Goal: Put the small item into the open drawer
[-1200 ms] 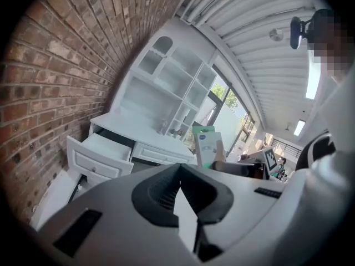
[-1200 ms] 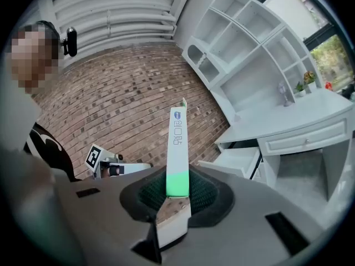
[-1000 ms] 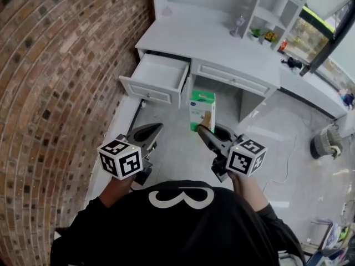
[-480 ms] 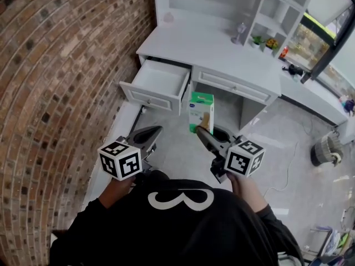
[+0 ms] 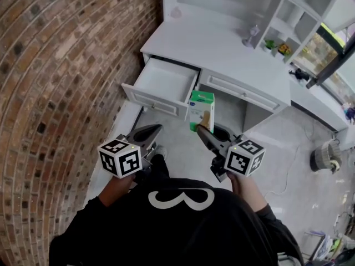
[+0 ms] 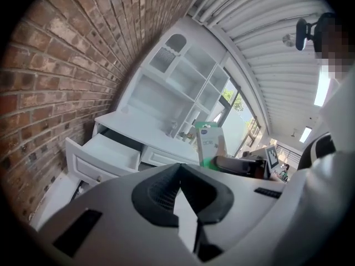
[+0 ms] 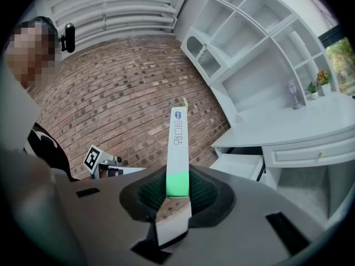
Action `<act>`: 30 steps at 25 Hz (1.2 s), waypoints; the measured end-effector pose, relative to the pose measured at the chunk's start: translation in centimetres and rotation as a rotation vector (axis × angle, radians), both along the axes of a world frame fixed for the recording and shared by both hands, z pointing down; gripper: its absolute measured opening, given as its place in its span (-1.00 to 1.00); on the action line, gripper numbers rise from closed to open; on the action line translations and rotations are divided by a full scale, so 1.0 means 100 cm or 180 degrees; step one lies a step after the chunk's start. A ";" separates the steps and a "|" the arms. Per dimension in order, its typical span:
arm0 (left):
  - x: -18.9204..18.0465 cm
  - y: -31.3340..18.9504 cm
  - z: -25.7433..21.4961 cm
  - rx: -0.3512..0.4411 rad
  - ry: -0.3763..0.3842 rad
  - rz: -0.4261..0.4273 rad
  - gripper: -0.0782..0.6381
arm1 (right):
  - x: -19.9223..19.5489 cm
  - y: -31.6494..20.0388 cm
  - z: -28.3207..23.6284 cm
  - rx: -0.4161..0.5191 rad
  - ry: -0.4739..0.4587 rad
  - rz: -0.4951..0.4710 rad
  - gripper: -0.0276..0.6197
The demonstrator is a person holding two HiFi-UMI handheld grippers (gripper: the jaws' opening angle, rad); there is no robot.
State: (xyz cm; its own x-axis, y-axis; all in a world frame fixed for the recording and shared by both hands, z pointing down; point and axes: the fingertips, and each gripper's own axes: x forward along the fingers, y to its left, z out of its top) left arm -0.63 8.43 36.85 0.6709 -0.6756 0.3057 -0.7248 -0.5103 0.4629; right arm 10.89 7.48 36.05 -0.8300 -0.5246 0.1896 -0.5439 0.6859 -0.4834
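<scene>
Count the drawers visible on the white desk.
2: an open drawer at the desk's end by the brick wall, and a shut drawer beside it. More may be hidden.

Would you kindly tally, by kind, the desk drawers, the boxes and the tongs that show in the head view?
Open drawer: 1
Closed drawer: 1
Green-and-white box, gripped by the right tongs: 1
Tongs, the right tongs plus the empty left tongs: 2
Total: 5
</scene>
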 end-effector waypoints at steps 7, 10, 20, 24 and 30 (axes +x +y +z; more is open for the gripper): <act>-0.033 -0.079 0.019 -0.0231 0.0019 0.0035 -0.77 | -0.035 -0.076 0.024 -0.0265 0.0049 0.0027 -0.64; -0.049 -0.114 0.025 -0.0285 -0.0008 0.0070 -0.77 | -0.050 -0.109 0.034 -0.0375 0.0058 0.0037 -0.64; -0.097 -0.204 0.060 -0.0551 -0.0009 0.0140 -0.77 | -0.099 -0.197 0.063 -0.0630 0.0171 0.0111 -0.64; -0.113 -0.234 0.072 -0.0630 0.0003 0.0176 -0.77 | -0.113 -0.223 0.077 -0.0686 0.0309 0.0163 -0.64; -0.129 -0.270 0.093 -0.0716 0.0009 0.0209 -0.77 | -0.126 -0.259 0.105 -0.0739 0.0570 0.0228 -0.64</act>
